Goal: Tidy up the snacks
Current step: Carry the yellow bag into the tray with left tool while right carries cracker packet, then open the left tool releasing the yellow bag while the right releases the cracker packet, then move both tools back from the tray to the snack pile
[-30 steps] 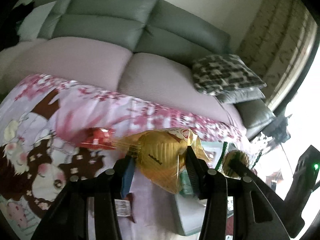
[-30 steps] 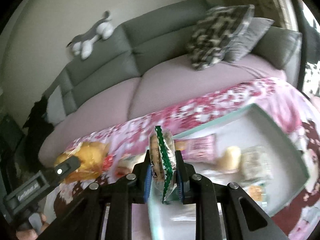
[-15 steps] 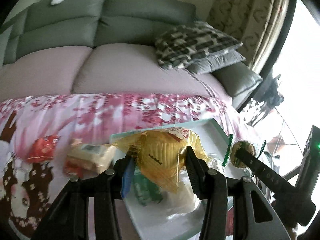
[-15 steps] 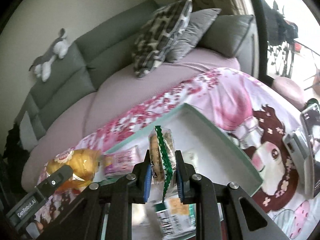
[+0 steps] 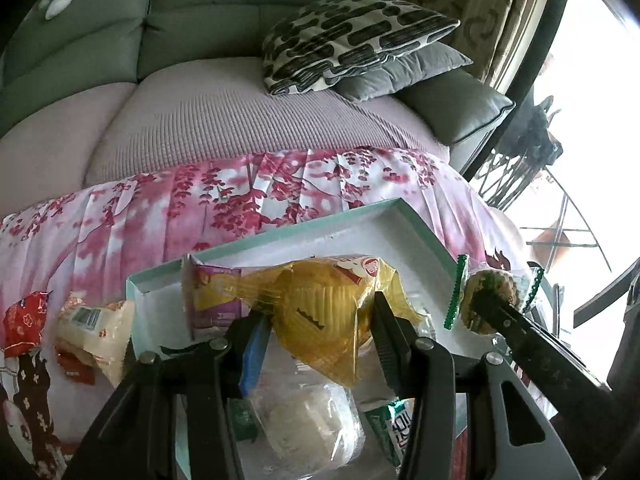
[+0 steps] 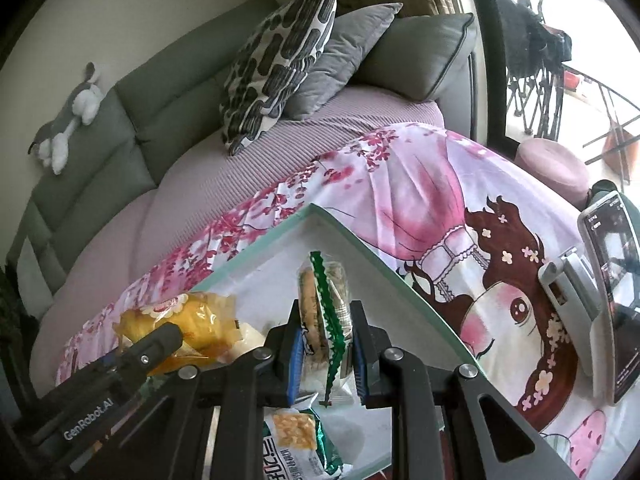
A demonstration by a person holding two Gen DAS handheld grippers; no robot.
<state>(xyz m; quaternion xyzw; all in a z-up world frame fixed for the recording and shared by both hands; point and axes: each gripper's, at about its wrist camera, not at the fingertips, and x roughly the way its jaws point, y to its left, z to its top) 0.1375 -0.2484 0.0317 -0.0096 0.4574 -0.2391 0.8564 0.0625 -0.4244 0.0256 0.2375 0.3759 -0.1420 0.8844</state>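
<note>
Blown-out window glare, fisheye-warped edges

You have a golden-yellow cake wrapper [image 5: 320,312] with a red-and-white logo, and a clear cookie packet [image 6: 324,320] edged in green zigzag. The tray [image 5: 416,232] under them is white inside with a mint-green rim. The cloth [image 5: 240,200] is pink with magenta blossoms and a brown-haired cartoon girl. On the far side, the sofa [image 5: 220,12] is grey-green, its seat cover [image 5: 240,120] mauve; one cushion [image 5: 352,36] is white with black blotches.
</note>
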